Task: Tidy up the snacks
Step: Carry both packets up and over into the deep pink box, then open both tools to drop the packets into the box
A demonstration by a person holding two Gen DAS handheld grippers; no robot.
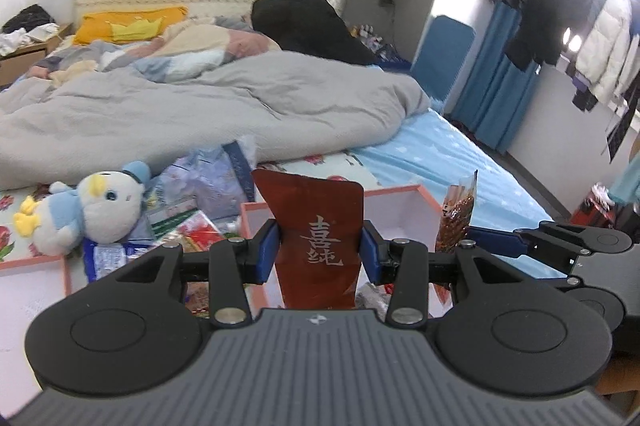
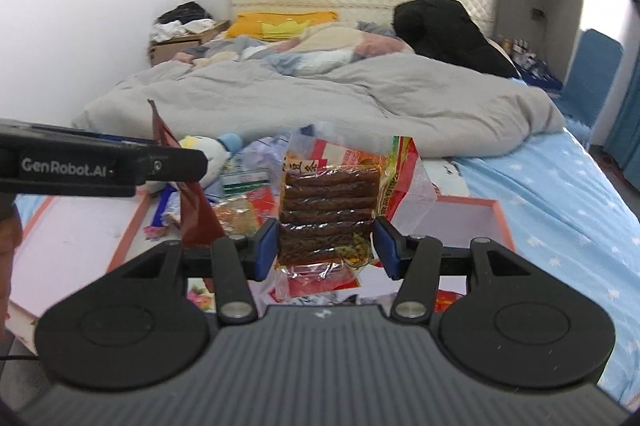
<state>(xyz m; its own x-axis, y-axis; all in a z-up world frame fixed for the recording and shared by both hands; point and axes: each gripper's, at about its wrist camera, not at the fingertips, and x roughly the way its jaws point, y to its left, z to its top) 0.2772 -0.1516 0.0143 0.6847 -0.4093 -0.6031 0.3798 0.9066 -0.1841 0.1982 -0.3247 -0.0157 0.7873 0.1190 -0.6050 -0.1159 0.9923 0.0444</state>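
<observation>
A carrying step is judged to be in hand: two snacks are being held clear of the heap of snack packets [image 2: 248, 193] on the bed, one in each gripper. The pink-rimmed box [image 1: 404, 203] is being taken as the landmark.

In the left wrist view, a dark red pouch [image 1: 318, 238] with pale characters is being pinched upright at its sides by the left gripper [image 1: 319, 253], directly in front of the pink-rimmed box and nearer the camera than its near rim. In the right wrist view, a clear packet of brown strips [image 2: 328, 214] is being pinched by the right gripper [image 2: 326, 250], its blue pads being pressed against the packet's two sides; it is being held just left of the pink-rimmed box [image 2: 468, 222], over the heap. A second pink-rimmed tray [image 2: 80, 238] is lying well to the left of that box, beyond the heap, and a plush toy [image 1: 92, 209] is resting between the two.

Neither snack is yet being set down. The next move is judged to call for each packet being carried over a box rim, lowered until it is lying inside, and only then being released. Care is being called for so that the two grippers, being held close side by side, are not knocked together, and so that the limp clear packet is not caught on the rim.
</observation>
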